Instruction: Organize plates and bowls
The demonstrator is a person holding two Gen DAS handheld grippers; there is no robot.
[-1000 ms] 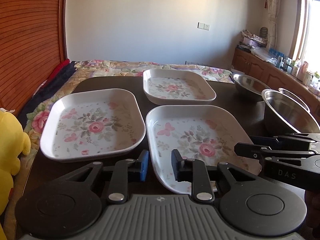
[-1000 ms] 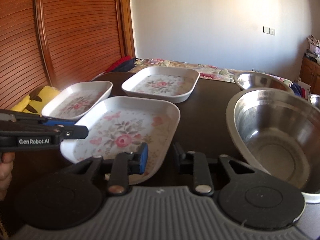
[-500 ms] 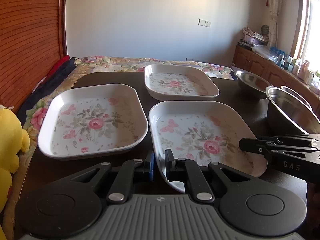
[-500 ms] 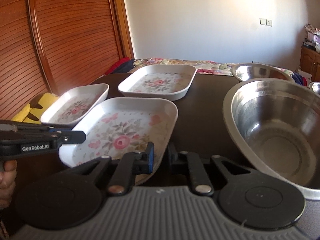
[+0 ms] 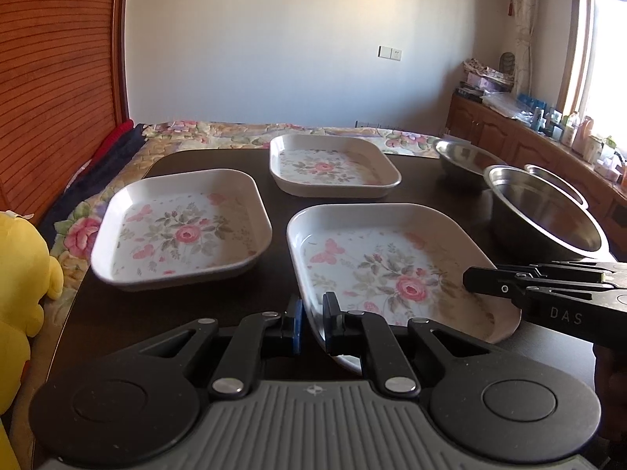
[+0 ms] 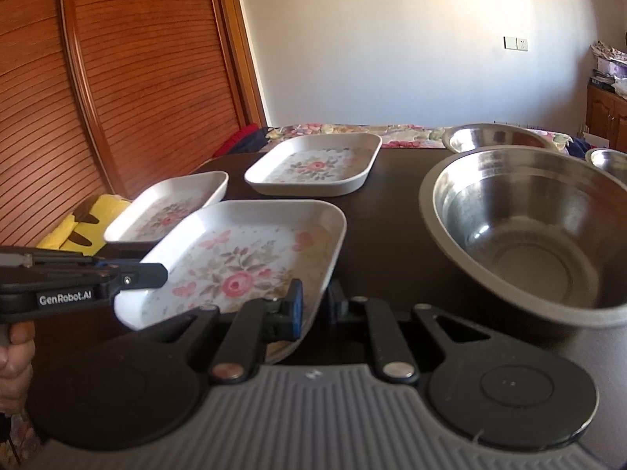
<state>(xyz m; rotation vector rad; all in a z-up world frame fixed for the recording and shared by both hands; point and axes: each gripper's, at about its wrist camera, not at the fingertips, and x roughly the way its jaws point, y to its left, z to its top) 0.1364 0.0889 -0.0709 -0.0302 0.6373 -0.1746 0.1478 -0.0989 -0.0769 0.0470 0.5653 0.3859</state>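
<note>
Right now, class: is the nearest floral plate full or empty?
Empty. The nearest floral plate shows its whole rose print, bare of food; the left gripper and right gripper pinch its rim.

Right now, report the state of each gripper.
Left gripper: shut on the near plate, at its near left rim.
Right gripper: shut on the same plate, at its near right rim.

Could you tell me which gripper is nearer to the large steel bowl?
Right. The right gripper grips the nearest plate's corner beside the large steel bowl; the left gripper grips that plate's far corner, across it.
</note>
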